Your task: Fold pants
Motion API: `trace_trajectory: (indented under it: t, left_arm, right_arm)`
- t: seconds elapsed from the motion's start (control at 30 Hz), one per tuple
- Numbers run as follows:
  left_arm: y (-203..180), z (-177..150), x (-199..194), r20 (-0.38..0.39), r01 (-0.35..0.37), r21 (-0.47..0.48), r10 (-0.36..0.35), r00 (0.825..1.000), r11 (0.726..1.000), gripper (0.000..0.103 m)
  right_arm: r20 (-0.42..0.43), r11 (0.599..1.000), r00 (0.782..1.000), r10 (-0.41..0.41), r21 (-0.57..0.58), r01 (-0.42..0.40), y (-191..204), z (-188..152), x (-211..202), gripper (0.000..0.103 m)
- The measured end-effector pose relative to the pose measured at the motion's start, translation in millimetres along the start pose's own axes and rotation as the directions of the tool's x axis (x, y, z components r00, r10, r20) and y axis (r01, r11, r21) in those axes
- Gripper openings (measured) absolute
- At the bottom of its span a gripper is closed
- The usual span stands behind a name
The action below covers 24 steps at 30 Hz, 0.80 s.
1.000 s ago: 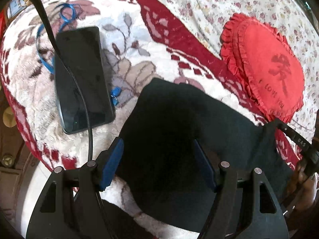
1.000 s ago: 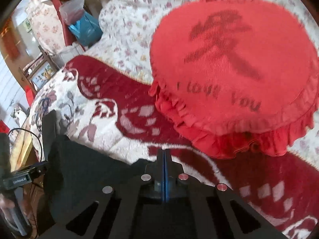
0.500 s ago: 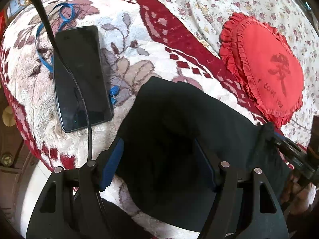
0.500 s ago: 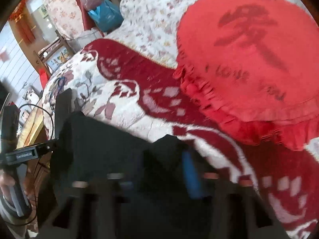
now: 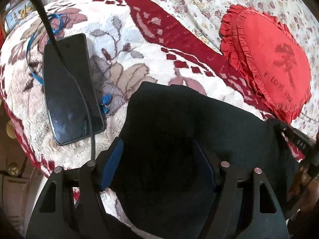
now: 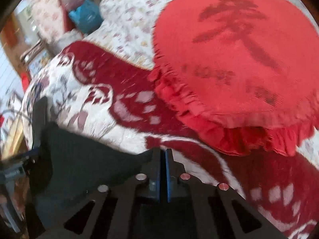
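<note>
Black pants (image 5: 179, 129) lie folded on a red-and-white plush blanket (image 5: 139, 45). My left gripper (image 5: 157, 159) hangs open over their near left part, blue pads wide apart and pressing nothing. The left pad (image 5: 113, 163) sits at the pants' left edge. In the right wrist view, a corner of the pants (image 6: 79, 159) peaks up against my right gripper (image 6: 163, 159). Its jaws are closing to a hairline slit and seem to pinch that corner. From the left wrist view, my right gripper (image 5: 295, 139) shows at the pants' far right corner.
A black phone (image 5: 69, 87) lies left of the pants with a dark cable (image 5: 83, 103) across it and a blue ribbon (image 5: 33, 73) beside it. A red frilled cushion (image 5: 275, 63) sits beyond on a floral sheet (image 5: 199, 0). The bed's edge drops off at the left.
My right gripper's jaws came apart around the pants' corner half a second ago and are together again now. The left gripper has stayed open in place.
</note>
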<state>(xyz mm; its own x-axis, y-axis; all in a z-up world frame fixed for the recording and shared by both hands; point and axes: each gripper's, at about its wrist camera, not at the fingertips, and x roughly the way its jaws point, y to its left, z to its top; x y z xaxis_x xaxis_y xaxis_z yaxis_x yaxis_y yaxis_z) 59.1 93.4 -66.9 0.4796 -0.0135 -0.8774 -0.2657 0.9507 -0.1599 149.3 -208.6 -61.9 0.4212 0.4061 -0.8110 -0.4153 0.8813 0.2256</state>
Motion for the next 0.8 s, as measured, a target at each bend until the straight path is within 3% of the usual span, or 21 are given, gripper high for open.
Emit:
trace_trajectory:
  t: [0.1,0.17,0.27,0.4,0.5,0.63,0.7,0.8]
  left_arm:
    - [0.3,0.8,-11.0,0.000,0.011,-0.012,-0.011,1.000,1.000,0.071]
    - [-5.4,0.4,-21.7,0.025,0.019,0.001,-0.019,1.000,1.000,0.071]
    - [-20.8,-1.4,-32.0,0.045,0.051,0.023,-0.052,0.998,0.998,0.071]
    - [-47.6,-2.9,-26.2,0.032,0.068,0.072,-0.070,0.997,0.995,0.071]
    - [-63.5,-3.5,-14.4,0.031,0.065,0.099,-0.068,0.997,0.993,0.071]
    - [-75.3,1.3,8.4,0.011,0.015,0.129,-0.016,1.000,0.992,0.071]
    - [-77.8,3.1,15.1,0.005,-0.001,0.138,0.001,1.000,0.990,0.071]
    - [-81.5,4.1,14.5,0.004,-0.007,0.140,0.007,1.000,0.990,0.075]
  right_arm:
    - [0.028,0.998,0.999,-0.039,0.049,0.038,-12.1,-1.7,-29.2,0.006]
    - [0.077,0.997,0.997,-0.004,0.073,-0.001,-14.5,-8.3,-54.6,0.006]
    - [0.072,0.997,0.995,0.064,0.034,-0.067,3.0,-24.0,-66.8,0.006]
    - [0.021,0.994,0.994,0.104,-0.031,-0.103,31.7,-40.9,-51.6,0.006]
    - [-0.010,0.996,0.996,0.085,-0.038,-0.085,37.3,-44.1,-29.4,0.006]
    - [-0.018,0.999,0.999,-0.041,-0.021,0.041,19.0,-41.6,-8.7,0.006]
    - [-0.003,0.997,0.999,0.039,0.065,-0.039,1.9,-40.4,-6.8,0.006]
    - [-0.016,0.996,0.999,0.047,0.076,-0.046,-0.3,-37.7,-11.0,0.006]
